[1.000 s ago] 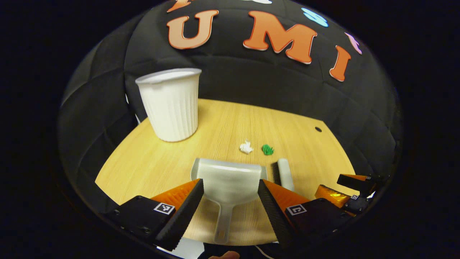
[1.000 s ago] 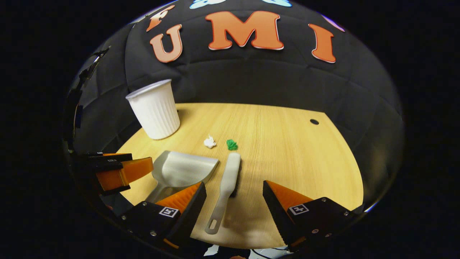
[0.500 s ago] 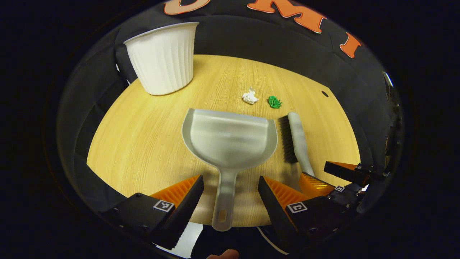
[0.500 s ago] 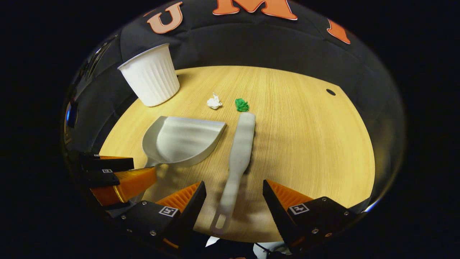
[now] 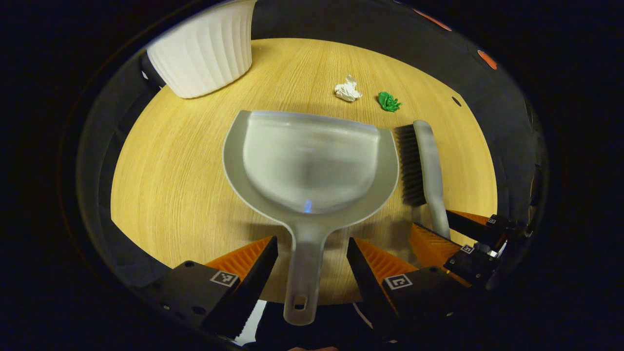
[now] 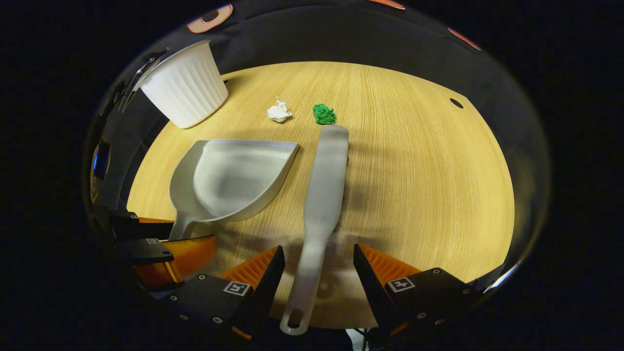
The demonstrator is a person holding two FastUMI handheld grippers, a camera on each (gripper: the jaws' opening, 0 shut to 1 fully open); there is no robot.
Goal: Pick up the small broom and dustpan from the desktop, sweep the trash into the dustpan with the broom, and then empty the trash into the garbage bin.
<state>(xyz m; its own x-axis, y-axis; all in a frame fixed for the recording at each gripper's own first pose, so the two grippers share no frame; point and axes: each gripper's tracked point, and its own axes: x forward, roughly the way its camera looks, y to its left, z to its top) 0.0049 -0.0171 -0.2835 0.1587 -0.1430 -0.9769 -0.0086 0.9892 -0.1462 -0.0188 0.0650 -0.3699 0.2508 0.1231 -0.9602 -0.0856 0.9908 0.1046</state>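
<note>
In the left gripper view, the left gripper [image 5: 310,261] has its fingers spread apart, one on each side of the handle of the grey plastic dustpan [image 5: 312,161], and they do not press it. The dustpan lies flat on the light wooden tabletop [image 5: 185,161], with its open mouth turned away from the gripper.

In the right gripper view, the right gripper [image 6: 318,270] is also released, its fingers standing on both sides of the handle of the small grey broom [image 6: 321,195] with a gap on each side. The broom lies on the tabletop just beside the dustpan, on its right.

Beyond the dustpan's mouth lie a crumpled white paper scrap [image 5: 347,90] and a crumpled green paper scrap [image 5: 388,101], near each other. The white ribbed garbage bin [image 5: 202,46] stands upright at the far left of the tabletop.
</note>
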